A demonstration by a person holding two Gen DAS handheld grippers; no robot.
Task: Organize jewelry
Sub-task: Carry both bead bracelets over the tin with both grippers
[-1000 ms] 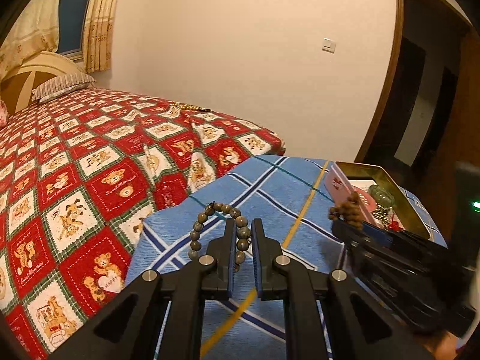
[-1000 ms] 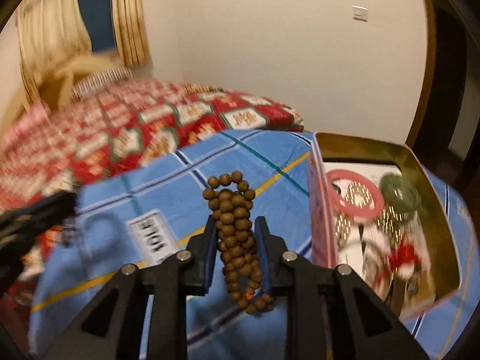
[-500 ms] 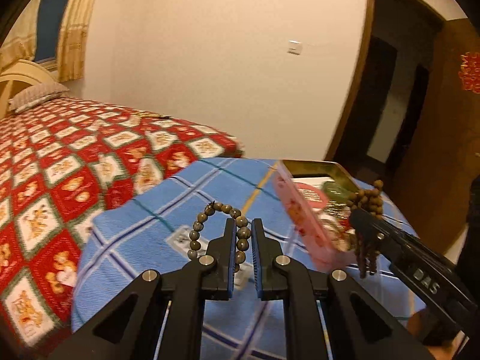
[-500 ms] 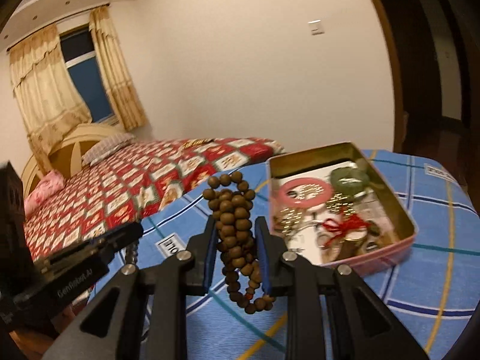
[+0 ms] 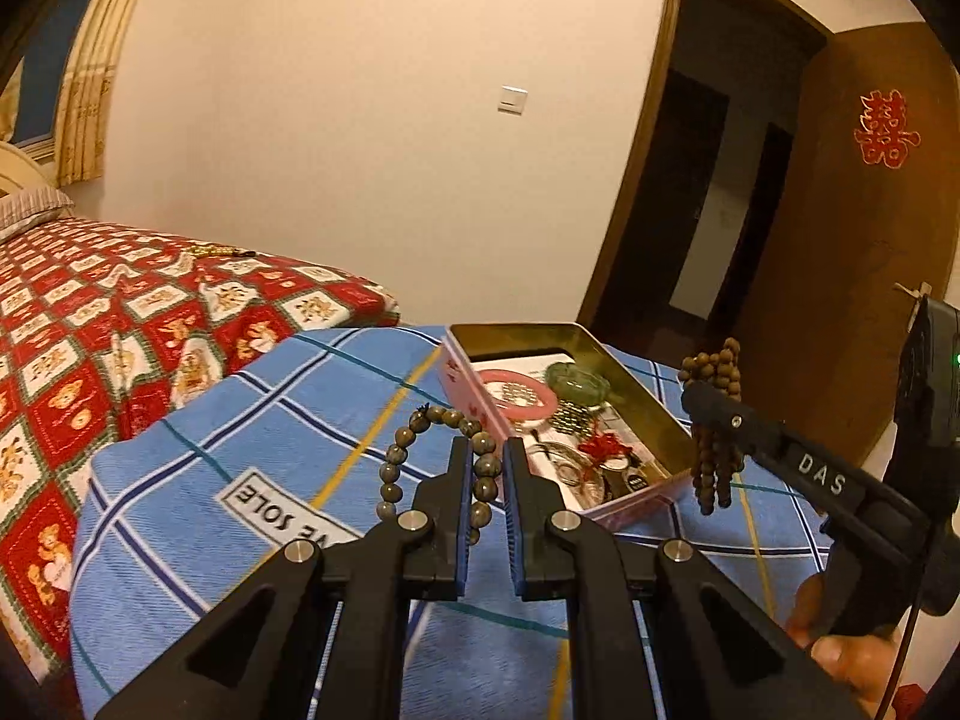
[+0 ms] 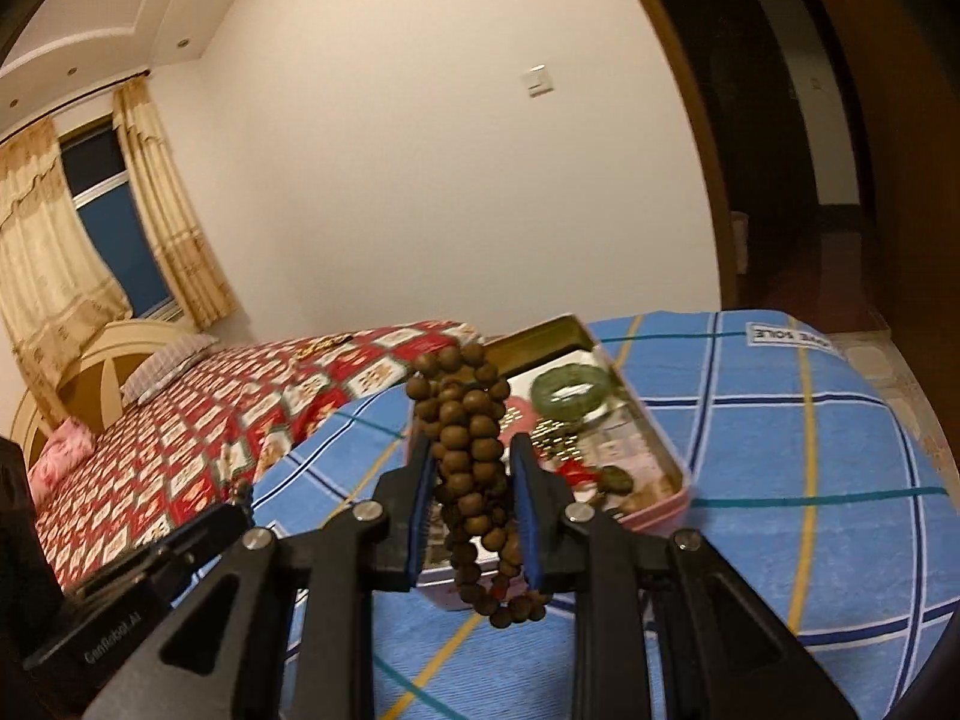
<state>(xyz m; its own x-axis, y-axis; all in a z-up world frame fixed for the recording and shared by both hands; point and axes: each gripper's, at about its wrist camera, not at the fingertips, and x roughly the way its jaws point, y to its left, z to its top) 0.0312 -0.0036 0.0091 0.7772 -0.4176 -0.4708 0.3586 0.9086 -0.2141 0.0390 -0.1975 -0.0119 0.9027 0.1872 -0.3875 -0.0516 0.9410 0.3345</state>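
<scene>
The left gripper (image 5: 485,468) had its jaws pinching a greenish-brown bead bracelet (image 5: 432,450) by one side of the loop, the rest of the ring arching up and out to the left of the jaws, above the blue checked cloth (image 5: 240,420) that covered the surface. The right gripper (image 6: 474,474) had its jaws clamped on a bunched brown bead strand (image 6: 471,450), whose loops stuck up above the jaws and dangled below them; from the left wrist view the same strand (image 5: 714,420) hung on the right, just near the tin's right side. A hand (image 5: 840,648) showed at the lower right under that gripper's handle.

An open tin box (image 5: 636,384) with pink outer walls and a gold inside lay on the cloth just beyond both grippers. Inside it were a pink ring (image 5: 517,393), a green bangle (image 6: 567,389), small gold beads and a red knotted cord (image 5: 606,447); other pieces were too tangled to tell apart. To the far left stood a bed with a red patterned quilt (image 5: 120,324). A doorway (image 5: 708,192) opened at the far right.
</scene>
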